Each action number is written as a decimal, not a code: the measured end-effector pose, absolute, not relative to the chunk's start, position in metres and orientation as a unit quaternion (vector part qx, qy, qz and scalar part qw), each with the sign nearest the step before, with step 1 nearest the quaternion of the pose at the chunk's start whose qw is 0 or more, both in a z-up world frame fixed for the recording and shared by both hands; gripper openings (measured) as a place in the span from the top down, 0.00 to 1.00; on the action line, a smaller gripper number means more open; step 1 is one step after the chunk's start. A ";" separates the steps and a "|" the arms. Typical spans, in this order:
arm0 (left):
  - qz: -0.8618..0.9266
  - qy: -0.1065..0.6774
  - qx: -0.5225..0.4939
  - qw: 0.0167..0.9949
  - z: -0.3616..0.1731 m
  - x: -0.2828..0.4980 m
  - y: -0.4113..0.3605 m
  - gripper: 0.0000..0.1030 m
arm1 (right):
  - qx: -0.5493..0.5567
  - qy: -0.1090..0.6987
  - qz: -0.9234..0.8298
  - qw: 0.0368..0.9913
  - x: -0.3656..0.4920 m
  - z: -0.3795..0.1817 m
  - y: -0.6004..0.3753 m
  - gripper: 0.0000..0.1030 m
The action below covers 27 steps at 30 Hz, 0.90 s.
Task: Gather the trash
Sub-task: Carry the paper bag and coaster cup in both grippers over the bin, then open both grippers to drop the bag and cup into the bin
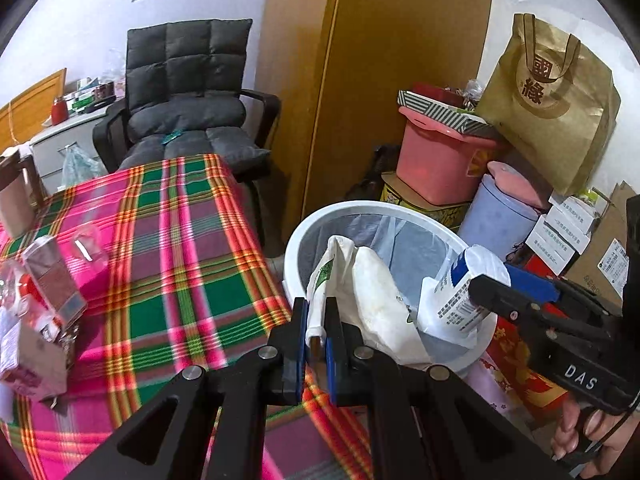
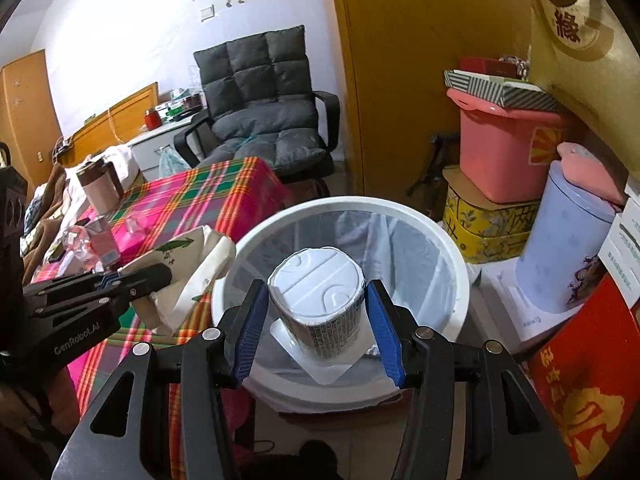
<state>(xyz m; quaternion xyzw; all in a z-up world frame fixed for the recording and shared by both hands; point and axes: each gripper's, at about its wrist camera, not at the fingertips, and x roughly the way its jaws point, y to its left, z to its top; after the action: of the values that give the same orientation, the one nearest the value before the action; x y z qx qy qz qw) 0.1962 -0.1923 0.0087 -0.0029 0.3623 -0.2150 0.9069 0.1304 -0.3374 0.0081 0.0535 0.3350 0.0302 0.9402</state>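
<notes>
A white trash bin (image 1: 298,240) with a clear liner stands beside the table; it fills the middle of the right wrist view (image 2: 456,264). My left gripper (image 1: 316,308) is shut on a crumpled white paper bag (image 1: 372,288) with green print, held over the bin's near rim; the bag also shows in the right wrist view (image 2: 196,264). My right gripper (image 2: 316,300) is shut on a white plastic cup (image 2: 320,300) with printed sides, held upside down above the bin opening; the cup shows in the left wrist view (image 1: 460,292).
A plaid-covered table (image 1: 180,248) carries small boxes (image 1: 52,276) and wrappers at its left. A grey cushioned chair (image 1: 188,108) stands behind it. Pink tub (image 1: 440,160), lilac container (image 1: 496,224), brown paper bag (image 1: 556,104) and cartons crowd the right of the bin.
</notes>
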 end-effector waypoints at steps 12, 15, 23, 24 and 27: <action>-0.236 0.367 -0.009 0.900 0.000 0.219 -0.213 0.91 | 0.067 0.356 0.026 0.932 0.143 -0.004 -0.349 0.48; -0.239 0.368 -0.012 0.898 -0.002 0.221 -0.213 0.84 | 0.068 0.352 0.027 0.933 0.141 -0.003 -0.349 0.40; -0.237 0.364 -0.024 0.901 0.003 0.215 -0.202 0.83 | 0.069 0.347 0.021 0.935 0.137 0.000 -0.351 0.40; -0.235 0.363 -0.025 0.901 0.003 0.214 -0.200 0.83 | 0.069 0.346 0.021 0.936 0.136 0.001 -0.350 0.40; -0.231 0.361 -0.028 0.903 0.006 0.206 -0.192 0.83 | 0.068 0.342 0.027 0.937 0.131 0.004 -0.347 0.40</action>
<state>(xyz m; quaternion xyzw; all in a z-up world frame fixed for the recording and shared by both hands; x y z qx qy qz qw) 0.2064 -0.1922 0.0058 -0.0278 0.3607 -0.2314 0.9031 0.1309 -0.3467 0.0038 0.0684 0.3417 0.0265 0.9370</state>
